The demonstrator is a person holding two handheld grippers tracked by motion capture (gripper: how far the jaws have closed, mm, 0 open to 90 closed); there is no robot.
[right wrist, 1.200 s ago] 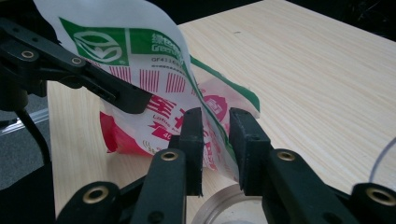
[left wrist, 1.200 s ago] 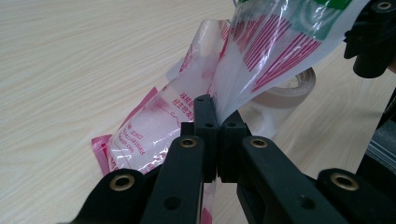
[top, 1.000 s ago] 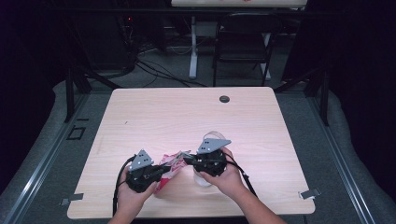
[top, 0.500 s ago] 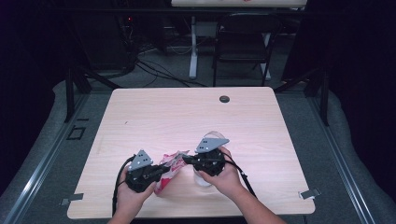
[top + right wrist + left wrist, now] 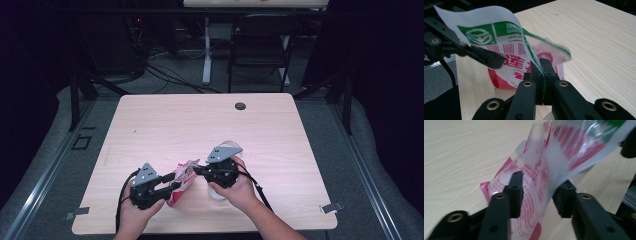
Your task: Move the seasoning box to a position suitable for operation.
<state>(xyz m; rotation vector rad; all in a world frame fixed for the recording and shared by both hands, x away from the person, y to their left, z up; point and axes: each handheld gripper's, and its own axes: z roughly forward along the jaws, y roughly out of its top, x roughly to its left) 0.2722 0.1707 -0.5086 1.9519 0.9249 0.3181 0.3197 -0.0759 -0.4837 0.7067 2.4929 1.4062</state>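
The right gripper (image 5: 541, 75) has its jaws pressed together on the top edge of a red-and-white plastic bag (image 5: 511, 60), pinching the film just beside the green band; the left gripper (image 5: 540, 195) has its jaws standing apart with the bag's printed body running between them, the left jaw against the film, the right jaw perhaps just clear of it, so I judge it not clamped. In the high view the two tools face each other across the near part of the table (image 5: 165, 125), the left gripper (image 5: 170, 181) low and near the front edge, the right gripper (image 5: 196, 170) a little higher, the bag (image 5: 182, 177) held up between them with its bottom near or on the wood; a clear container (image 5: 216, 192), partly hidden beneath the right hand (image 5: 235, 187), stands just beside the bag. The step in hand looks like getting the bag's mouth open or steadied over the container; the next move calls for the left jaws to close on the opposite wall of film, then a gentle pull apart; too sharp a tug could tear the film or tip the container.
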